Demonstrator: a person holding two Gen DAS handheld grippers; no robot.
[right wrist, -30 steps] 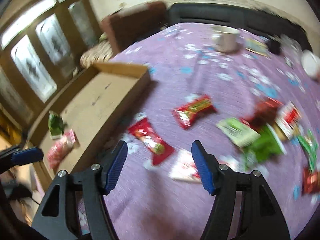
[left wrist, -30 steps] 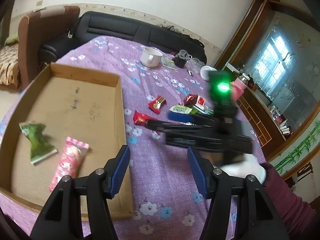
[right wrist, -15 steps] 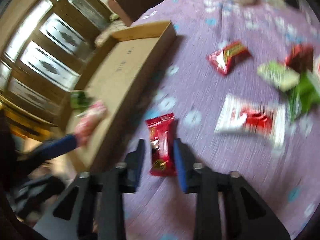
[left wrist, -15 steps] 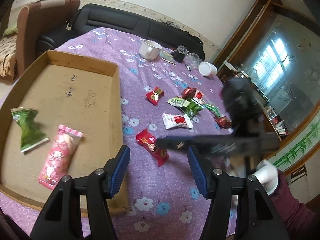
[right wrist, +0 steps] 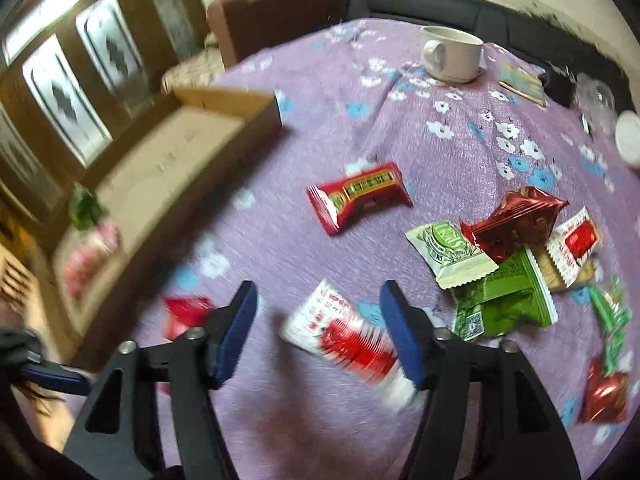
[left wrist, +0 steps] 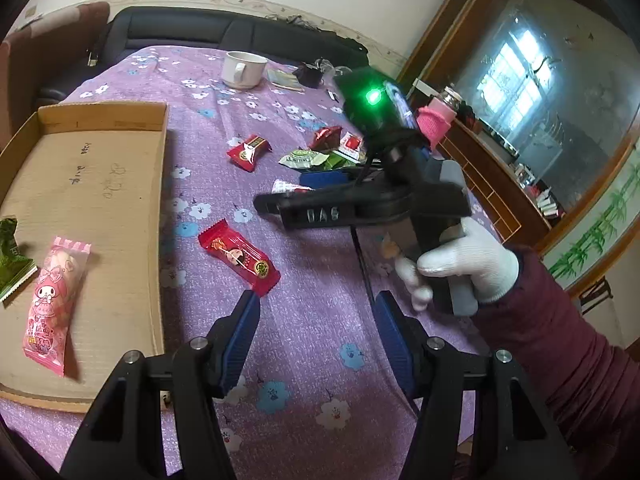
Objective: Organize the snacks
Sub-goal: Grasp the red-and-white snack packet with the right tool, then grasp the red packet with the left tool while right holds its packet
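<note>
A shallow cardboard box (left wrist: pixel 100 176) lies at the left and holds a pink snack pack (left wrist: pixel 52 300) and a green one (left wrist: pixel 10 260). A red candy bar (left wrist: pixel 240 256) lies on the purple cloth just beyond my open, empty left gripper (left wrist: pixel 316 336). My right gripper (right wrist: pixel 320 332) is open and empty above a white-and-red packet (right wrist: pixel 344 340). It also shows in the left wrist view (left wrist: pixel 316 200), side on. A red snack (right wrist: pixel 360 196) and a pile of green, red and white packets (right wrist: pixel 508 252) lie to the right.
A white mug (left wrist: pixel 242 70) stands at the far side of the table with small items (left wrist: pixel 304 76) beside it. A black sofa (left wrist: pixel 240 36) runs behind the table. A white bowl (right wrist: pixel 630 140) sits at the right edge.
My right gripper, nearly shut around the red candy bar half a second ago, has opened and swung right over the white-and-red packet. The candy bar stays on the cloth. The left gripper hardly moved.
</note>
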